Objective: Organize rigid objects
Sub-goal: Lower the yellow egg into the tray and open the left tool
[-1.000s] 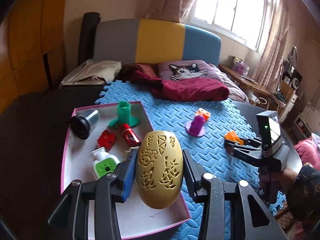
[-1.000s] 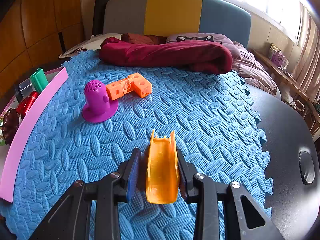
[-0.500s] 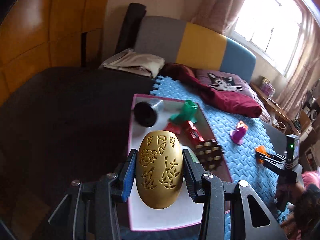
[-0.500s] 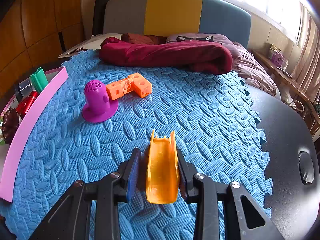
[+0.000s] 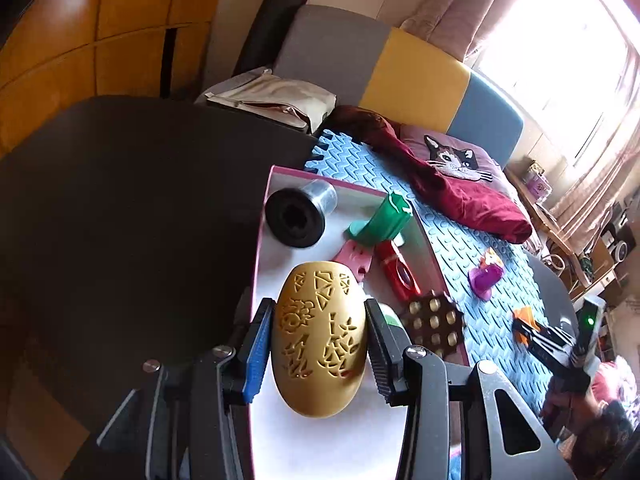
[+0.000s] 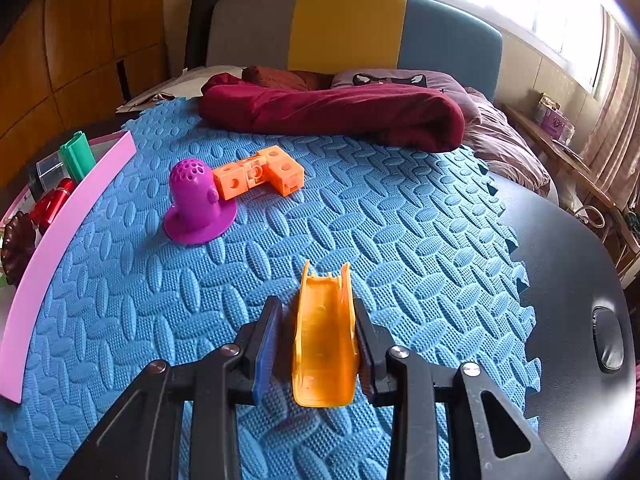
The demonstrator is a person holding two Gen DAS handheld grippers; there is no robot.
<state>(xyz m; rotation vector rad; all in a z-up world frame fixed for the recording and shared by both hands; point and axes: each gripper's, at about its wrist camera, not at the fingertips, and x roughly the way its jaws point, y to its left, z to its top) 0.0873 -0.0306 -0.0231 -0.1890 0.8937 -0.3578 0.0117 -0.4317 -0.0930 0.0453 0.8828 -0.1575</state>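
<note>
My left gripper (image 5: 318, 340) is shut on a gold egg-shaped shell with cut-out patterns (image 5: 320, 340), held above the near part of the pink-rimmed tray (image 5: 260, 216). In the tray lie a black-capped clear cylinder (image 5: 298, 216), a green piece (image 5: 384, 220), red parts (image 5: 396, 276) and a brown perforated piece (image 5: 434, 322). My right gripper (image 6: 316, 328) is shut on an orange chute-shaped piece (image 6: 324, 336) over the blue foam mat (image 6: 400, 240). A purple perforated cap (image 6: 196, 204) and orange linked cubes (image 6: 258, 176) rest on the mat farther away.
A dark red blanket (image 6: 332, 112) and a cat pillow (image 5: 452, 158) lie at the mat's far end before a grey, yellow and blue headboard (image 6: 348, 28). Dark tabletop (image 5: 140, 200) borders the tray's left; another dark surface (image 6: 568, 280) lies right of the mat.
The left gripper has carried the gold shell leftward over the tray and rolled, so the tray now appears tilted and closer. The right gripper and its orange piece have stayed still.
</note>
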